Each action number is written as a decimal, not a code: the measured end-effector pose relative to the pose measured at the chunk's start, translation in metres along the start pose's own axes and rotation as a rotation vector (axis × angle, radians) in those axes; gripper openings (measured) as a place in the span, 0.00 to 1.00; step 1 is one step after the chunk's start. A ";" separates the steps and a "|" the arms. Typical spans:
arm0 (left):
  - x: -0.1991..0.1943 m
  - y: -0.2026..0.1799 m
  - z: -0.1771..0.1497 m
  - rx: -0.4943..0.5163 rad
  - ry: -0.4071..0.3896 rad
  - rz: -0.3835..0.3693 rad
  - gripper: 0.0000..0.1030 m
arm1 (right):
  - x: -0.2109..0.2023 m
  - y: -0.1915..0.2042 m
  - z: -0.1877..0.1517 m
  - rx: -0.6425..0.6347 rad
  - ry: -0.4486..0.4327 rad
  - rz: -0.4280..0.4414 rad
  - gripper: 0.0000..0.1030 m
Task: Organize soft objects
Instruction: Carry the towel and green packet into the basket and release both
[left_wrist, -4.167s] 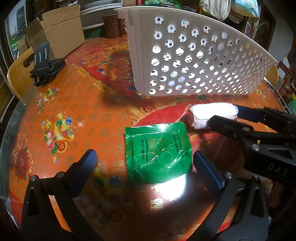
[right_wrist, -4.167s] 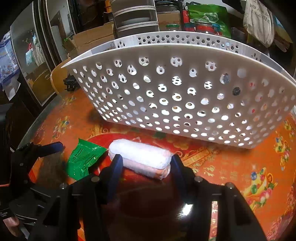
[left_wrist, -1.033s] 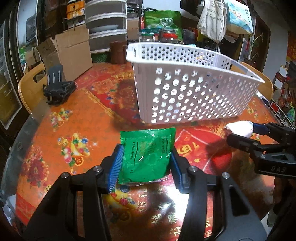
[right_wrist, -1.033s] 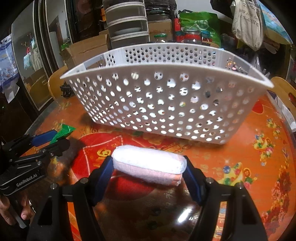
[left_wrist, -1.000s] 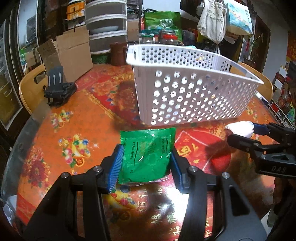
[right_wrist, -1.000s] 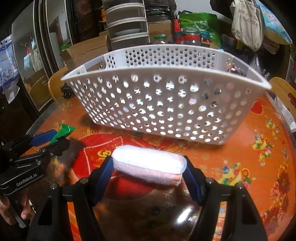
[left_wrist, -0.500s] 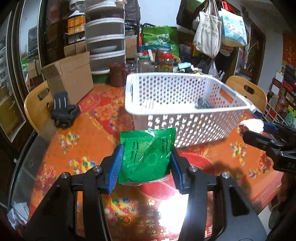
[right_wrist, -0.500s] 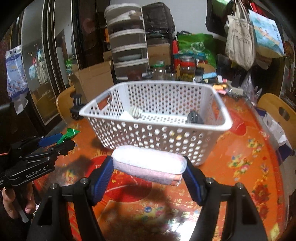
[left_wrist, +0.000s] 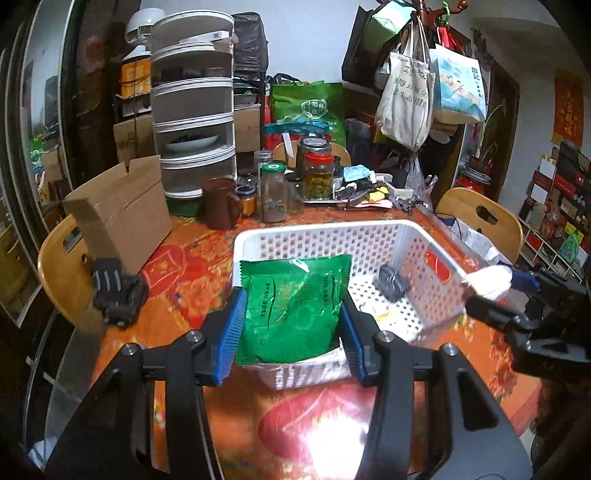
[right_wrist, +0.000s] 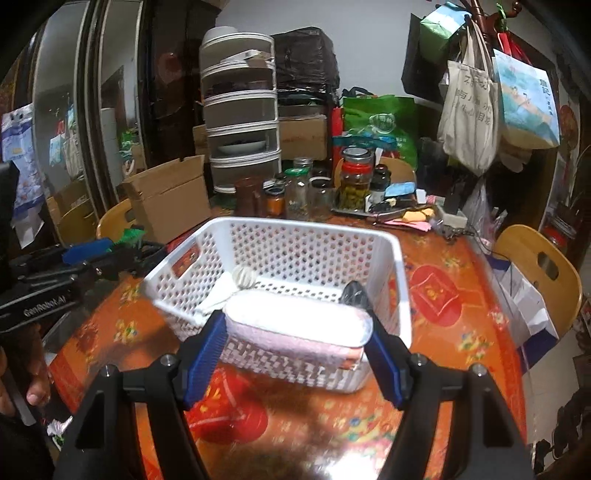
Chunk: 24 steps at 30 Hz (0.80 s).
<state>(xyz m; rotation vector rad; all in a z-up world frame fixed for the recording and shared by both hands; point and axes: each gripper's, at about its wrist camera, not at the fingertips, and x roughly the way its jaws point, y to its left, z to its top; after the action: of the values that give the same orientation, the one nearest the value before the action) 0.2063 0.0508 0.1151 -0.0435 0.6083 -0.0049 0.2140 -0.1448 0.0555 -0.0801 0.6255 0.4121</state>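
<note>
Above the near edge of 1 white perforated basket (left_wrist: 373, 236), the left gripper (left_wrist: 291, 325) holds 1 green foil packet (left_wrist: 291, 306), its 2 blue-padded fingers (left_wrist: 231, 328) pressed against the packet's sides. The right gripper (right_wrist: 295, 347) likewise clamps 1 rolled white-and-pink towel (right_wrist: 295, 325) between its 2 blue pads, the roll lying crosswise over the basket's (right_wrist: 306, 229) near wall. From the left wrist camera the right gripper (left_wrist: 495, 291) shows at the right edge with the towel's (left_wrist: 487, 282) white end just beside the basket's right rim; from the right wrist camera the left gripper (right_wrist: 96, 254) appears at the far left with a sliver of green packet (right_wrist: 129, 234) at its tip.

Inside the basket lie 3 small things: 1 striped pale ball (right_wrist: 242, 275), 1 dark grey object (left_wrist: 391, 282) and a flat white piece (right_wrist: 218, 291) that I cannot identify. The basket stands on 1 round table with an orange and red floral cover (left_wrist: 199, 254). Behind it are several glass jars (left_wrist: 317, 177), 1 folded cardboard box (left_wrist: 118, 210), 1 tiered white rack (left_wrist: 194, 122), and 1 black folded stand (left_wrist: 116, 291) on the table at left. 2 wooden chairs (left_wrist: 480, 218) show in the left view.

4.2 s ago both packet and towel lay on the table in front of the basket wall, the left jaws wide around the packet. Since then both have been gripped and lifted, and the cameras now look down into the basket rather than at its side.
</note>
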 end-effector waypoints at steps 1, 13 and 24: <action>0.005 -0.001 0.007 -0.003 0.003 -0.004 0.45 | 0.003 -0.002 0.004 -0.002 0.003 -0.006 0.70; 0.090 -0.017 0.041 0.012 0.119 -0.001 0.45 | 0.060 -0.008 0.028 -0.030 0.072 -0.032 0.70; 0.180 -0.029 0.022 0.046 0.297 0.040 0.45 | 0.126 -0.020 0.025 -0.020 0.233 -0.057 0.70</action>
<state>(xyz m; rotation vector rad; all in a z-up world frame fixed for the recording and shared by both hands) 0.3672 0.0197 0.0312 0.0150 0.9052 0.0137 0.3280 -0.1139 0.0007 -0.1666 0.8461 0.3568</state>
